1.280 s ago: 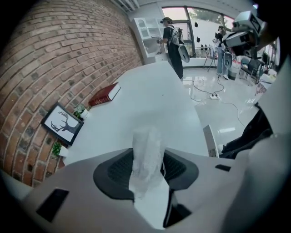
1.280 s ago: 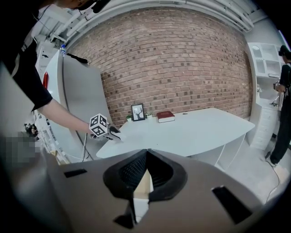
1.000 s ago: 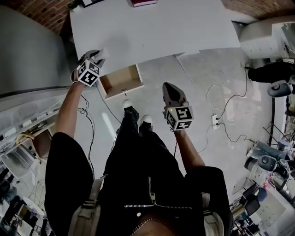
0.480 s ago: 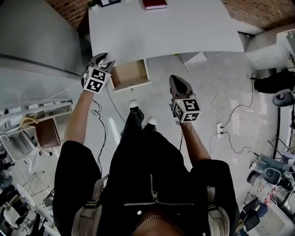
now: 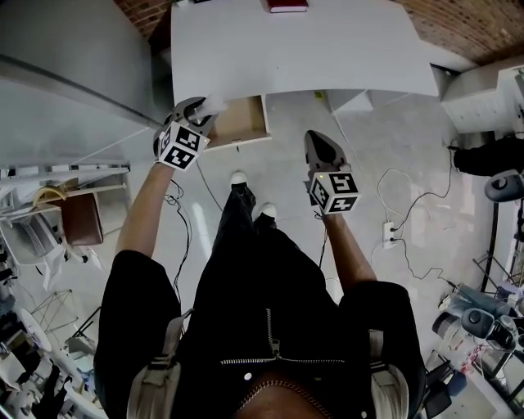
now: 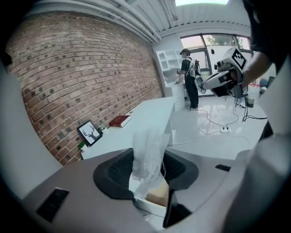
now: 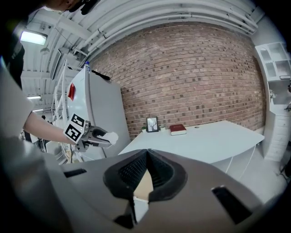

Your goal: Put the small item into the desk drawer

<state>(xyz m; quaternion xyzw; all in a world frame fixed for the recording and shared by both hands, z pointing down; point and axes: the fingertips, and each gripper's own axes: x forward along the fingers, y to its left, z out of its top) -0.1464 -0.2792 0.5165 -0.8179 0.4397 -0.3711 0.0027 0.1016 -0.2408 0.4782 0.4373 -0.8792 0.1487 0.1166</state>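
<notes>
The left gripper (image 5: 203,108) is clamping the small item (image 6: 148,152) just left of the open drawer (image 5: 246,141), not yet dropping it in; the right gripper (image 5: 317,139) is hanging closed and empty

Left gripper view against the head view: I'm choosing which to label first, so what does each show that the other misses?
Only the left gripper view: the framed deer picture by the brick wall, and a person standing at the far windows. Only the head view: the wearer's shoes and the marker cube on the left gripper. Both: the white desk, the red book, the right gripper, and the small clear bag clamped in the left gripper.
</notes>
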